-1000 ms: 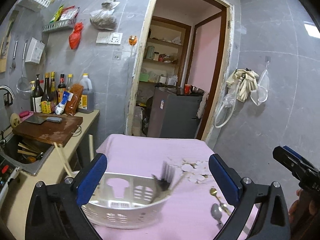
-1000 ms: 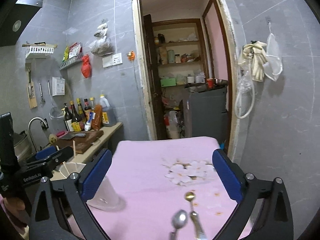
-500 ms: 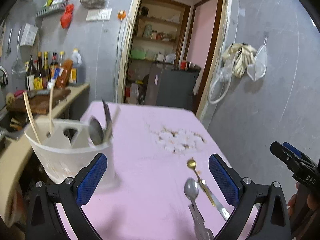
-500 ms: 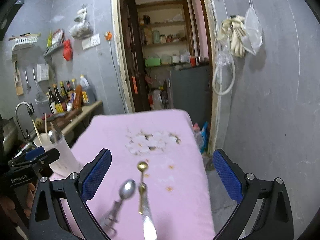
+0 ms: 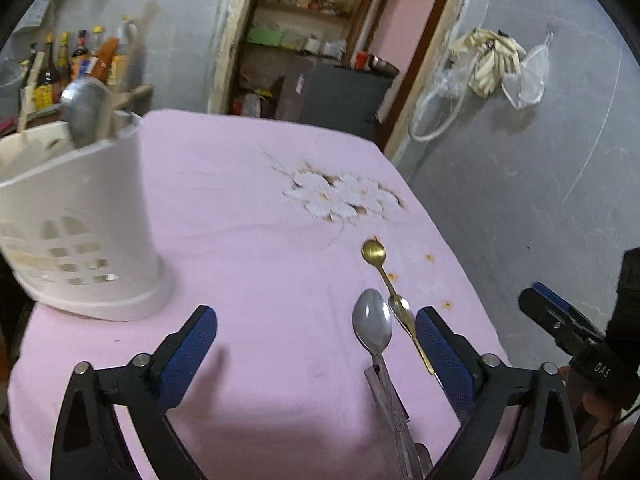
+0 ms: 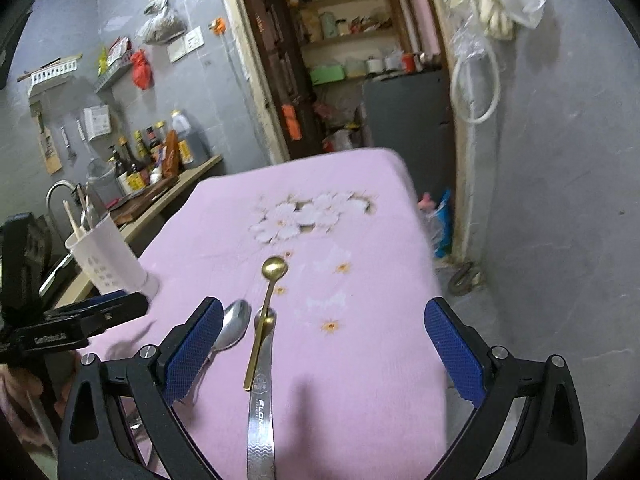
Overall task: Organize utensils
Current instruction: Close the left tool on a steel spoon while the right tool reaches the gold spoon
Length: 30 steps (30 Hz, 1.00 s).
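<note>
Lying on the pink tablecloth (image 5: pixel 248 240) were three utensils: a silver spoon (image 5: pixel 374 326), a slim gold spoon (image 5: pixel 374 254) and a flat silver handle (image 6: pixel 262 420) beneath the gold one, its head hidden where they crossed; a white slotted utensil holder (image 5: pixel 80 232) stood upright ahead and to the left of the left gripper (image 5: pixel 316 340), holding a ladle and chopsticks, too blurred to count.

Two grippers were present; both tilted downward toward the cloth from above its near edge. The left gripper's blue-padded jaws stood wide and were closing slightly, the silver spoon's bowl lying between them close to the right-hand pad, untouched; the gold spoon crossed just ahead of that pad. The right gripper (image 6: pixel 324 344) was spread wide, pressing on nothing; the gold spoon and flat handle lay between its jaws, the silver spoon just against its left-hand pad.

Only the right wrist view showed the lettering on the flat handle, the counter bottles (image 6: pixel 150 160) sharply and the sink tap; only the left wrist view showed the holder's slotted wall close up.
</note>
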{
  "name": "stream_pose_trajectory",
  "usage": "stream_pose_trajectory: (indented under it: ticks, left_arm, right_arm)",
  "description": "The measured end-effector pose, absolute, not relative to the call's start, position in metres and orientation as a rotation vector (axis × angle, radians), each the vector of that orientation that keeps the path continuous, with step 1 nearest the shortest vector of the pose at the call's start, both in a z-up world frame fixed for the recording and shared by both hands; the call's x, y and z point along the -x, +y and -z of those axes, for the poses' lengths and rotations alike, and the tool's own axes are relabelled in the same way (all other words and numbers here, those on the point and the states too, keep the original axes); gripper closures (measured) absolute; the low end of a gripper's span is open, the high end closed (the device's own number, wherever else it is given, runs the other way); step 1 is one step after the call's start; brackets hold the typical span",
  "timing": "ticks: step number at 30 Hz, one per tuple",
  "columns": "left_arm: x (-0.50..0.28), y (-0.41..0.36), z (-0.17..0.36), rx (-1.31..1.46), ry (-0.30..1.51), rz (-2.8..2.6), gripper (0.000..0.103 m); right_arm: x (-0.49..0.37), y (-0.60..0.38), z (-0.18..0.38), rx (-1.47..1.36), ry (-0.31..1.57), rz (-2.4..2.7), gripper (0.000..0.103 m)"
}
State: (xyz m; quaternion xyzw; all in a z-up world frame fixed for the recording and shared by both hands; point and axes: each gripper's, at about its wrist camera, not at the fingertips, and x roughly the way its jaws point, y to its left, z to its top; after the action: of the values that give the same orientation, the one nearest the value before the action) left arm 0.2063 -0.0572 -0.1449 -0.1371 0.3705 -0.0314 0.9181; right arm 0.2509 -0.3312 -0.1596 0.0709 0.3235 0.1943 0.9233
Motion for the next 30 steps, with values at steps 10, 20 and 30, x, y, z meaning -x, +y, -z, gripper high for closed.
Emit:
stream_pose_trajectory:
  ticks: [10,20,30]
  left_arm:
    - [-0.236,-0.082,0.180,0.241,0.915,0.242,0.056]
    - [-0.258,-0.091,0.184,0.213,0.947,0.302,0.063]
    - [-0.280,-0.096,0.186,0.201,0.957,0.349,0.074]
  right_arm:
    - [-0.283,-0.319,0.197,-0.100,0.741,-0.503,0.059]
    - [-0.298,-0.315,0.204,-0.113,0.780,-0.565,0.062]
    - [-0.306,-0.310,0.211,-0.115,0.828,-0.593,0.068]
